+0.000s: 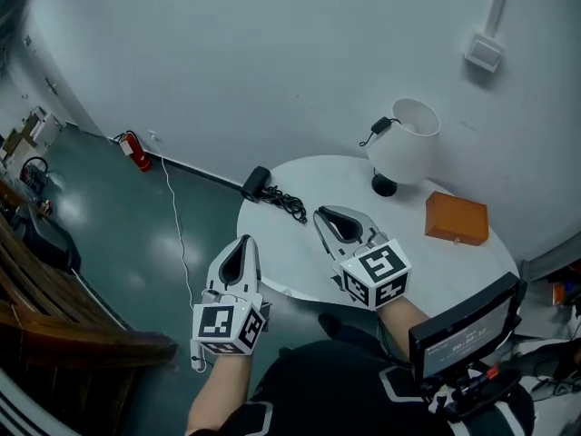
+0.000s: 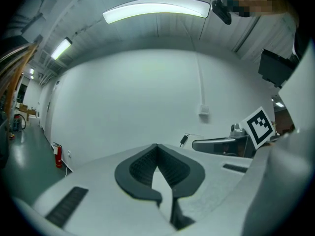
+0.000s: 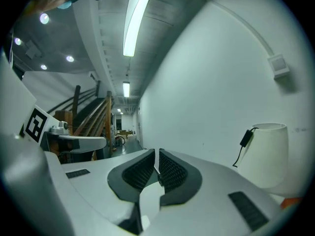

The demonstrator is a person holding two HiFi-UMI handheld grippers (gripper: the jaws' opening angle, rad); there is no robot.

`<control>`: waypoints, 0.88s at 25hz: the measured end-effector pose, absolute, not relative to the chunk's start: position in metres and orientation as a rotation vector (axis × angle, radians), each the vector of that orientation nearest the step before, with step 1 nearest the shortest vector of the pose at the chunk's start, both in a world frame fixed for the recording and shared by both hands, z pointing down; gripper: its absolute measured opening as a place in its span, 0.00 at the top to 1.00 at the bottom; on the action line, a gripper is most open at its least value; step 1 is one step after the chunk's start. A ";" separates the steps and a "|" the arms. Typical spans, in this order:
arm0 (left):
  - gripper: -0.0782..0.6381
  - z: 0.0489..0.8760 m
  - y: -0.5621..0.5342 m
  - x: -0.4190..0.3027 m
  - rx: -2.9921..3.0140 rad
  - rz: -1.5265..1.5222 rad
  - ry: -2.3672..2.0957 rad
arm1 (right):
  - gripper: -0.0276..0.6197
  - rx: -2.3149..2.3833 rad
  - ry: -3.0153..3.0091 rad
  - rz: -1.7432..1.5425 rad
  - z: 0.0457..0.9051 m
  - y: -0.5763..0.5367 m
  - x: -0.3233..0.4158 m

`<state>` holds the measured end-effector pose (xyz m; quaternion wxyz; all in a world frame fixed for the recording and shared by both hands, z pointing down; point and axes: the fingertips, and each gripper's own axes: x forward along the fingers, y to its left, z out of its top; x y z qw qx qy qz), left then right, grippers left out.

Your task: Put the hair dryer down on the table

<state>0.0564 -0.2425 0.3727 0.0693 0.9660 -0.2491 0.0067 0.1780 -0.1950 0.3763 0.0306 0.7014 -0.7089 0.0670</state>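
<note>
The round white counter carried everything. A white lamp stood at its 1 o'clock edge and an orange box lay at 3 o'clock. The black hair dryer lay on the rim at 10 o'clock. Its long axis ran roughly 1 to 7 o'clock, and its cord was bunched beside it. From my right gripper it lay at about 10 o'clock. From my left gripper, held off the counter's edge, it lay at 12 o'clock. Neither was clearly nearer. Both pairs of jaws were pressed together on nothing, apart from the dryer, so I judged it already set down.
</note>
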 end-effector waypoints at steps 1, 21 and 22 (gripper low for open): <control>0.88 0.372 -0.242 0.060 2.917 0.020 -0.731 | 0.89 2.185 -2.165 0.196 0.375 -0.192 0.181; 0.88 0.356 -0.199 0.155 3.013 -0.009 -0.377 | 0.90 2.628 -1.738 0.148 0.363 -0.089 0.269; 0.88 0.355 -0.196 0.163 3.019 -0.011 -0.355 | 0.90 2.648 -1.715 0.143 0.362 -0.084 0.275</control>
